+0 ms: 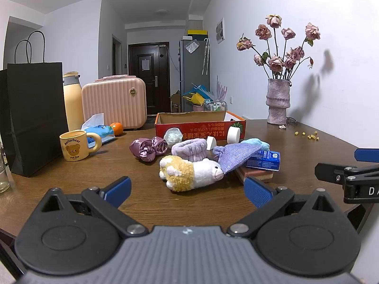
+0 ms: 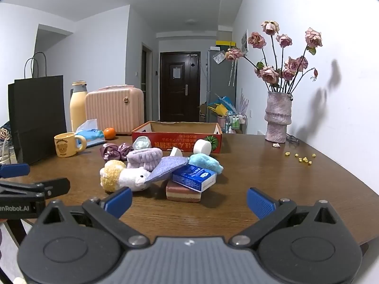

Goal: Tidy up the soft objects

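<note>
Both grippers hover low over the near edge of the brown table [image 1: 71, 165], side by side and empty: the left gripper [image 1: 188, 190] has its blue pads spread wide with nothing between them, and the right gripper [image 2: 189, 200] stands just as wide, also bare. The soft things lie in a loose heap at mid-table, ahead of both claws — a plush toy [image 1: 189, 171] in white and yellow on its side nearest the grippers, a lilac cloth pouch [image 1: 236, 156] draped over its head end, a fuzzy lavender band [image 1: 191, 148] just behind, a purple satin scrunchie [image 1: 148, 148] to the left, and a light blue fluffy piece [image 2: 206, 162] at the right. Under the pouch a blue carton [image 2: 194, 177] rests tilted on a striped pink-brown block [image 2: 183, 193]. Behind the heap stands an open red cardboard box [image 1: 201, 127], with a white roll [image 1: 233, 135] leaning against its front. Off to the left are a yellow bear mug [image 1: 75, 146] and a black paper bag [image 1: 35, 118]
</note>
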A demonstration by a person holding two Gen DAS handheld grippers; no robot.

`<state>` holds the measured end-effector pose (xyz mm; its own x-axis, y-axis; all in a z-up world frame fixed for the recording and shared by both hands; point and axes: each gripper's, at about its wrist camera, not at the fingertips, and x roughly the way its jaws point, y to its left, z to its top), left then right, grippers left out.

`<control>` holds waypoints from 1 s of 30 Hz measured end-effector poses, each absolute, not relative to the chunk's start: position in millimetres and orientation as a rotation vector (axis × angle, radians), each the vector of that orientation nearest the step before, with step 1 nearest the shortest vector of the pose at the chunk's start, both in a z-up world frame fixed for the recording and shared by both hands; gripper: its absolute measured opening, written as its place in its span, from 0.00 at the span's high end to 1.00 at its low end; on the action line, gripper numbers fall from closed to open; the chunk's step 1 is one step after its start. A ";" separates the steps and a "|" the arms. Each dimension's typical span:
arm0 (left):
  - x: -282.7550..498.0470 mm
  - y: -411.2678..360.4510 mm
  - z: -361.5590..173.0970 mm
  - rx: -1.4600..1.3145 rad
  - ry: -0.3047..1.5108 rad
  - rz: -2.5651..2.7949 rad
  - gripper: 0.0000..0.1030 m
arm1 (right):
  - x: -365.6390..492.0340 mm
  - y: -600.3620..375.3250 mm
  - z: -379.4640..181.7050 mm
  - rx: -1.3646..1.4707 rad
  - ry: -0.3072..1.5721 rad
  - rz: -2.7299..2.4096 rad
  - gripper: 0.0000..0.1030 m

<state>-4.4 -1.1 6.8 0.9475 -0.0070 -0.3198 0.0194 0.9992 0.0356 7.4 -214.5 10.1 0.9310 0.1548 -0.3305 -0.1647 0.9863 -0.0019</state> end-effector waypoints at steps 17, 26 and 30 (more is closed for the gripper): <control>-7.1 0.2 4.3 0.038 0.322 -0.013 0.00 | 8.4 -215.3 10.2 -0.032 0.338 0.166 0.00; -5.2 0.8 -0.3 0.035 0.324 -0.012 0.00 | 8.0 -215.0 9.1 -0.032 0.337 0.165 0.00; -5.5 0.9 -0.4 0.036 0.326 -0.011 0.00 | 7.9 -215.4 9.5 -0.031 0.336 0.166 0.00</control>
